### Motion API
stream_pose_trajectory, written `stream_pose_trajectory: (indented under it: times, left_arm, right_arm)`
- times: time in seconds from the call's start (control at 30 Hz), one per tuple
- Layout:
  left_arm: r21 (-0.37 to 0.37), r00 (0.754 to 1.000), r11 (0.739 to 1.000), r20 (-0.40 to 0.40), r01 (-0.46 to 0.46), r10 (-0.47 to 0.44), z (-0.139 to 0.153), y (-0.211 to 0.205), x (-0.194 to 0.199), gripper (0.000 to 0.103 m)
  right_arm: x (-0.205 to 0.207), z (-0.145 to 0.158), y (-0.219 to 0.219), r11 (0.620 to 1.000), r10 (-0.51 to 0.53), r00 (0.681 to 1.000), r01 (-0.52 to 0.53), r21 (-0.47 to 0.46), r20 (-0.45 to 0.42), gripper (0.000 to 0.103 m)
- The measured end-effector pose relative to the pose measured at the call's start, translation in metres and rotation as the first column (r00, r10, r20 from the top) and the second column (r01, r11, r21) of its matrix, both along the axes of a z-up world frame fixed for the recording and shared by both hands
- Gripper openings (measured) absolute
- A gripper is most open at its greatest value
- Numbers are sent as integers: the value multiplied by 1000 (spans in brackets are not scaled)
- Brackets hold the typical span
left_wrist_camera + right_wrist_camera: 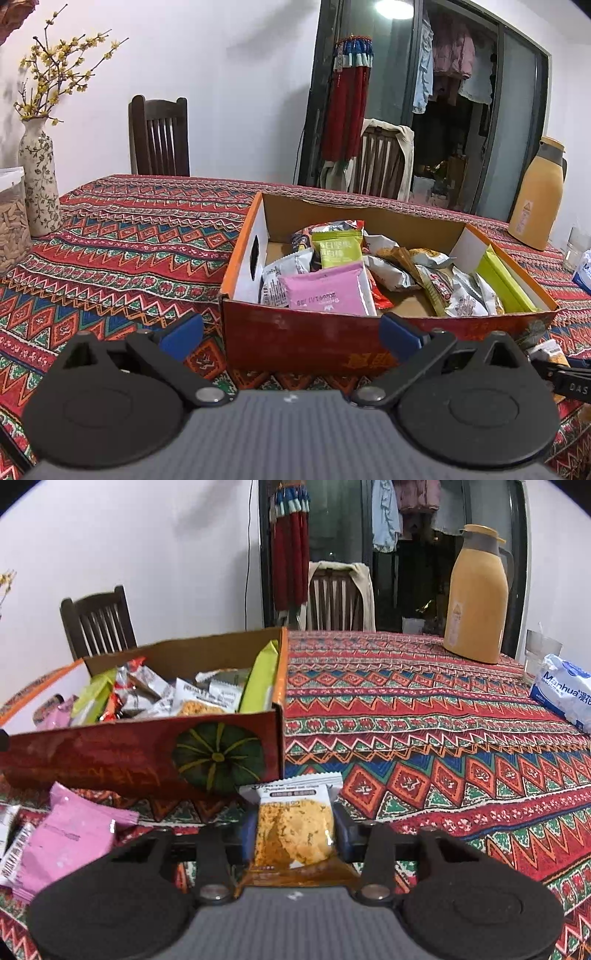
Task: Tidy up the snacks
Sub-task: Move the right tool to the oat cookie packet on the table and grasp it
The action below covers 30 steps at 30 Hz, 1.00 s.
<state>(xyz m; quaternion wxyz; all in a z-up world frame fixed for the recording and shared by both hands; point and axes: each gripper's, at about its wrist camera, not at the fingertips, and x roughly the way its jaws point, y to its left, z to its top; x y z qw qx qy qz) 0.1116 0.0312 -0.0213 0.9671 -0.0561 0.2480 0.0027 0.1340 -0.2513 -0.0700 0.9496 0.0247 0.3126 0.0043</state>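
Observation:
A red and orange cardboard box [295, 339] holds several wrapped snacks, among them a pink packet [325, 291] and a green packet [336, 247]. My left gripper [291, 332] is open and empty, just in front of the box's near wall. In the right wrist view the box [110, 753] stands at the left. My right gripper [293, 830] is shut on a clear-wrapped cracker packet [293, 827], held low in front of the box's right corner. A pink packet [66, 842] and other loose packets lie on the tablecloth at the left.
A patterned red tablecloth [443, 738] covers the table. A yellow thermos [476, 598], a glass [539, 653] and a tissue pack [565, 690] stand at the right. A flower vase [38, 177] and a jar [11, 218] stand at the left. Chairs [159, 136] line the far side.

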Motion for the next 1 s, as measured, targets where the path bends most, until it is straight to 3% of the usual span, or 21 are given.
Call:
stream_pose_trajectory:
  times: [0.37, 0.73, 1.0]
  left_arm:
    - [-6, 1000, 1000, -10, -12, 12, -1, 1, 1, 103]
    - [28, 1000, 999, 17, -24, 23, 8, -1, -16, 103]
    - [42, 999, 998, -7, -38, 39, 16, 6, -35, 103]
  right_arm:
    - [-58, 21, 22, 999, -12, 970, 24, -48, 244, 38]
    - [-65, 24, 20, 999, -22, 959, 32, -32, 283, 38]
    - [-71, 26, 19, 999, -11, 951, 20, -27, 310, 38]
